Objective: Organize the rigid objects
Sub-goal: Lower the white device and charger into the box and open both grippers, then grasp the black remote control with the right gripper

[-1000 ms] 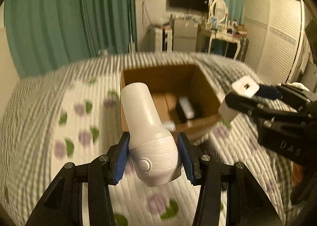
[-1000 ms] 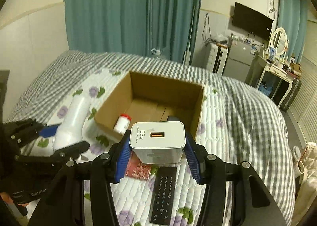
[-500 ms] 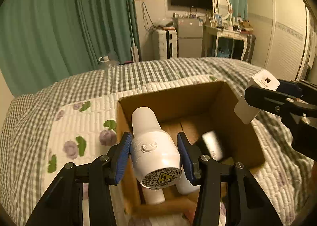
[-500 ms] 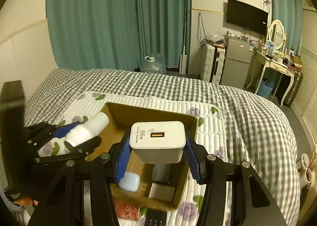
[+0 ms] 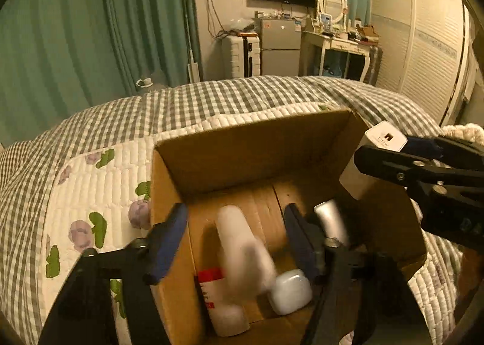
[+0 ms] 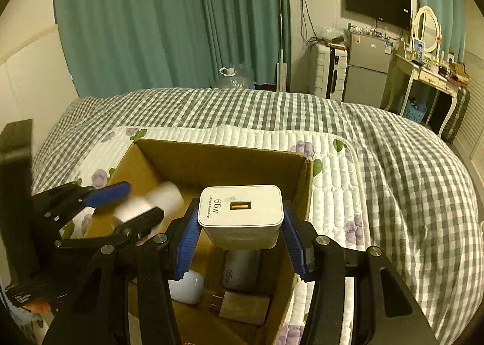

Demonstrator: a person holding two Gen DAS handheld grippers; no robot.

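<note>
An open cardboard box [image 5: 251,145] [image 6: 224,160] sits on the bed. My left gripper [image 5: 236,233] [image 6: 121,202] is open above the box. The white cylindrical device [image 5: 242,254] [image 6: 148,202] is blurred, dropping into the box between the spread fingers. My right gripper [image 6: 239,233] [image 5: 390,151] is shut on a white 66W charger [image 6: 240,215] [image 5: 375,160], held over the box's right side. In the box lie a white earbud case [image 5: 290,292] [image 6: 186,286], a red-labelled bottle [image 5: 217,299], a grey power bank [image 6: 240,269] [image 5: 331,219] and a plug adapter [image 6: 242,307].
The bed has a grey checked blanket [image 6: 393,163] and a white floral quilt [image 5: 90,193]. Green curtains [image 6: 169,21], a suitcase, a fridge and a dressing table stand behind it.
My left gripper opened and let go of the white cylindrical device, which now falls into the box. Both grippers have come in over the box; the right one still holds the charger.
</note>
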